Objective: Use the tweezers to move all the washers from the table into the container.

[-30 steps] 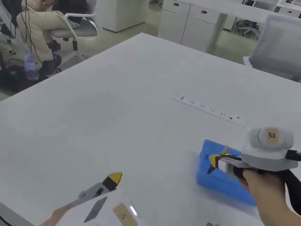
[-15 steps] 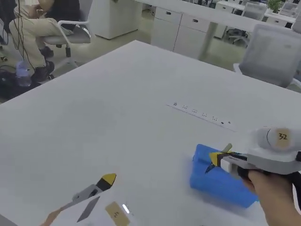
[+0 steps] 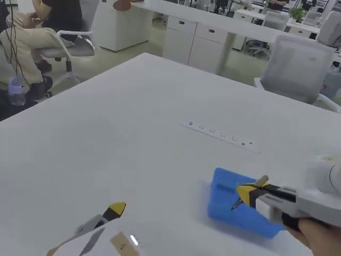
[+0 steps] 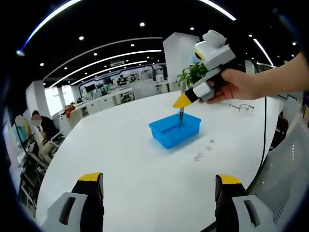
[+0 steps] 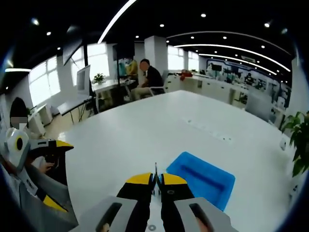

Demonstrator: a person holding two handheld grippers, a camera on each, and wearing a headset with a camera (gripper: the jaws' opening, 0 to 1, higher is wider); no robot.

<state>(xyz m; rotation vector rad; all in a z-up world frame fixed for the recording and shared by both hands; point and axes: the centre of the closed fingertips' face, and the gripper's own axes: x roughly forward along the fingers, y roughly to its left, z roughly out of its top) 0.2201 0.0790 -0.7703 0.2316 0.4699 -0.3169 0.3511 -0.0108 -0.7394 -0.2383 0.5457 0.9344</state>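
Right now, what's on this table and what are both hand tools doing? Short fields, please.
table: white
container: blue open tray
washers: a few, on the table beside the container
tweezers: tip pointing down into the container
right gripper: jaws shut on the tweezers
left gripper: jaws wide open, holding nothing

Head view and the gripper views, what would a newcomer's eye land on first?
The bright blue container stands out on the white table, low right in the head view. Above it the right gripper is shut on thin tweezers that point down over it. In the left gripper view, a few small washers lie beside the container, and the left gripper is open.
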